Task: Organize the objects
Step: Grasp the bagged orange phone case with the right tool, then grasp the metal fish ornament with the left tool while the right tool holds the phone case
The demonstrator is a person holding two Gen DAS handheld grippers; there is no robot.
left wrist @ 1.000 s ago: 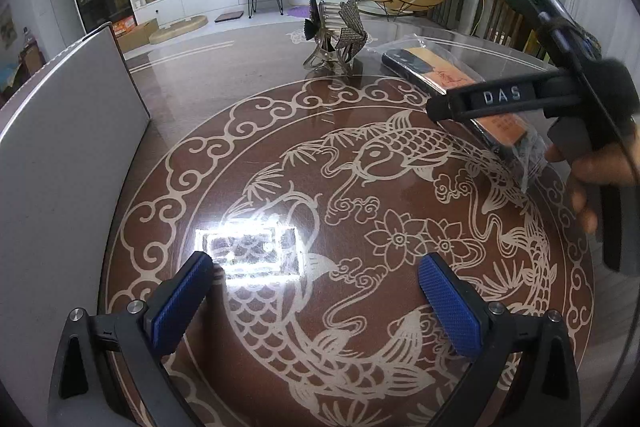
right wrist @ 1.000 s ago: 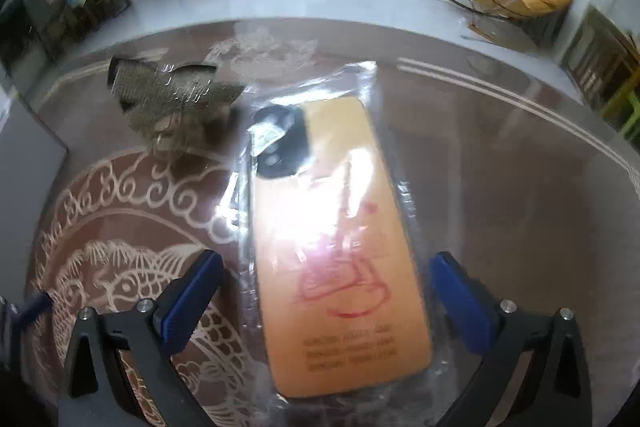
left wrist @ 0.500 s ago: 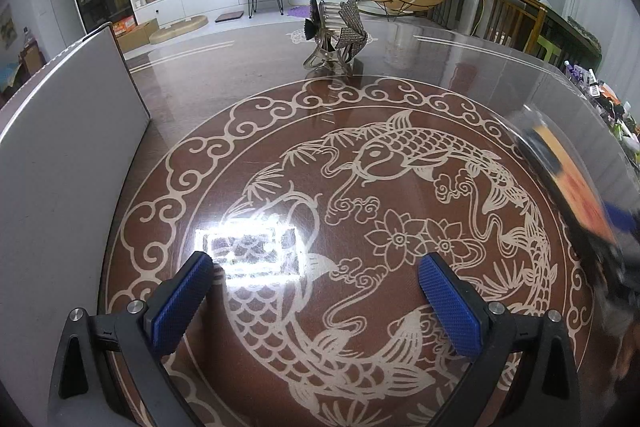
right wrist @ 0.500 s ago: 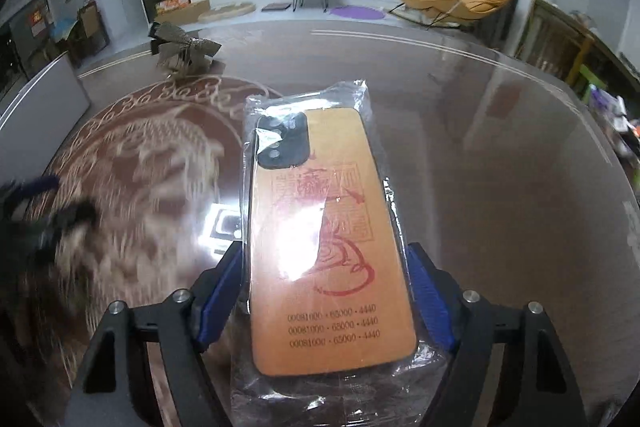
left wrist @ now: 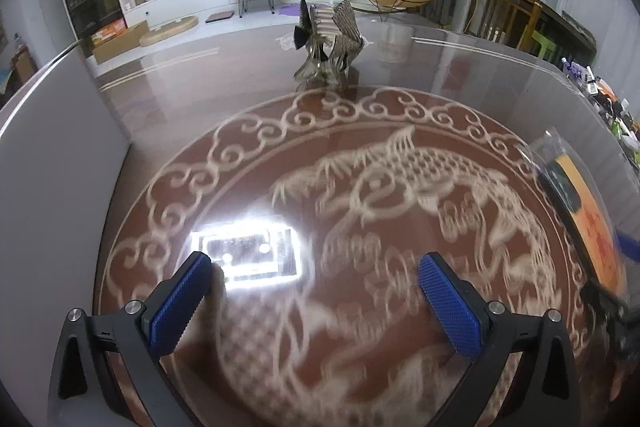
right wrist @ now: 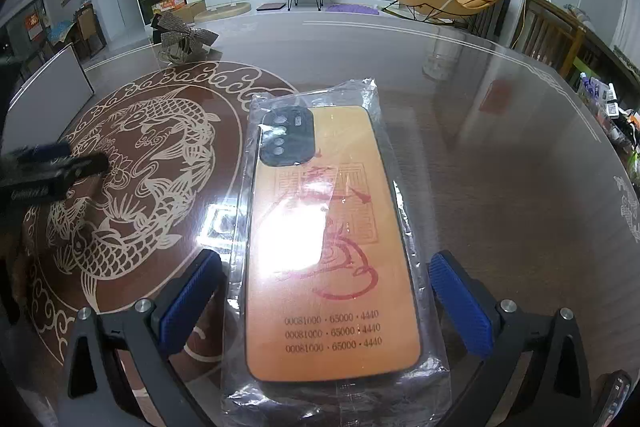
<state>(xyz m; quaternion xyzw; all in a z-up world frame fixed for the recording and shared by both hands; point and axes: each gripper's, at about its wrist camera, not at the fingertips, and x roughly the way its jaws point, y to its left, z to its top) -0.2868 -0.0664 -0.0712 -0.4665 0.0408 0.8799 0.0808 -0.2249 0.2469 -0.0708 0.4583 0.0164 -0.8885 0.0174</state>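
An orange phone case in a clear plastic bag (right wrist: pixel 332 247) lies on the glass table between the fingers of my right gripper (right wrist: pixel 326 303). The jaws stand open, with a gap on each side of the bag. The case also shows at the right edge of the left wrist view (left wrist: pixel 588 223). My left gripper (left wrist: pixel 316 303) is open and empty above the fish pattern on the table. It shows blurred at the left of the right wrist view (right wrist: pixel 52 167).
A metallic fish ornament (left wrist: pixel 328 43) stands at the far middle of the round table (left wrist: pixel 360 115). A white board (left wrist: pixel 52 163) stands upright along the left side. Small clutter (right wrist: pixel 612 107) lies at the table's right edge.
My right gripper closed on the bagged case, carried it nearer and to the right, and now stands open around it. My left gripper has shifted slightly; its view is blurred.
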